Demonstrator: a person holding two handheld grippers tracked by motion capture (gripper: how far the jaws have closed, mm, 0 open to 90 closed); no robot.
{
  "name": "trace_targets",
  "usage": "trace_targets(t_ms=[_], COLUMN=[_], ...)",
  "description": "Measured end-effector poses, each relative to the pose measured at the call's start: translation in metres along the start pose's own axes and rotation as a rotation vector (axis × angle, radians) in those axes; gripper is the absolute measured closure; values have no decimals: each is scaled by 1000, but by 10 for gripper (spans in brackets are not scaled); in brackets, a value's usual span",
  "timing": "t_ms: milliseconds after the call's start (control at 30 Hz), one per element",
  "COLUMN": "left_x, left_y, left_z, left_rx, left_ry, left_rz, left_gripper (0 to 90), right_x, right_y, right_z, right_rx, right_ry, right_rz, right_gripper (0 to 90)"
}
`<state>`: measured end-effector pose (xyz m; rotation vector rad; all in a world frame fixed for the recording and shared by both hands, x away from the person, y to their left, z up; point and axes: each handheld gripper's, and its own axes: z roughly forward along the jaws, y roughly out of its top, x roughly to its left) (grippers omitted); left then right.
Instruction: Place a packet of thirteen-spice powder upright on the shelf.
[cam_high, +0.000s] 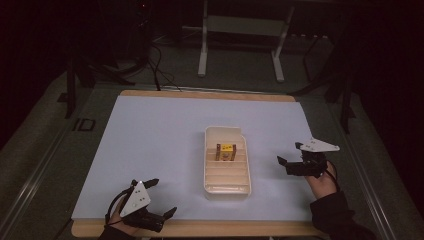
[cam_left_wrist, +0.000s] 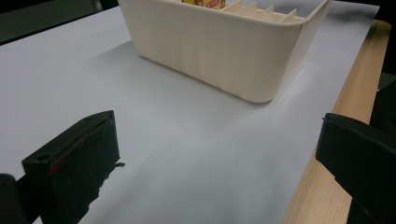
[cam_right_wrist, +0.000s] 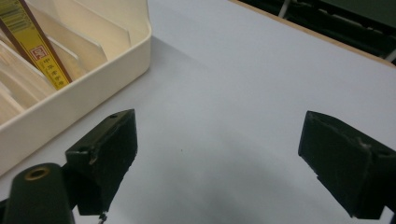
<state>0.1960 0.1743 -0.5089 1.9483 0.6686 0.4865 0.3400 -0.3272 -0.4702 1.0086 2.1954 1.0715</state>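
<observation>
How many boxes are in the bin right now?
1. One yellow box stands in a slot toward the far end of the bin; the near slots look empty. In the left gripper view, the bin wall hides most of the inside.

We see a cream slotted bin (cam_high: 227, 186) at frame centre, with a yellow-brown box (cam_high: 225, 152) upright in an upper slot.

The cream plastic slotted tray (cam_left_wrist: 224, 56) looks smooth with a faint sheen. A matt, pale sheet (cam_left_wrist: 177, 154), smooth like paper, covers the table, whose light wooden edge (cam_left_wrist: 327, 154) shows fine grain. The black jaws look like matt plastic, scuffed and chipped at their edges.
</observation>
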Motion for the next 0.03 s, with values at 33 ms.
trace_targets(t_ms=[33], left_x=[0], left_y=[0], left_z=[0], left_rx=[0], left_ry=[0], left_rz=[0], left_gripper=[0], right_x=[0], right_y=[0], right_z=[0], right_rx=[1], right_ry=[-3], right_rz=[5], right_gripper=[118])
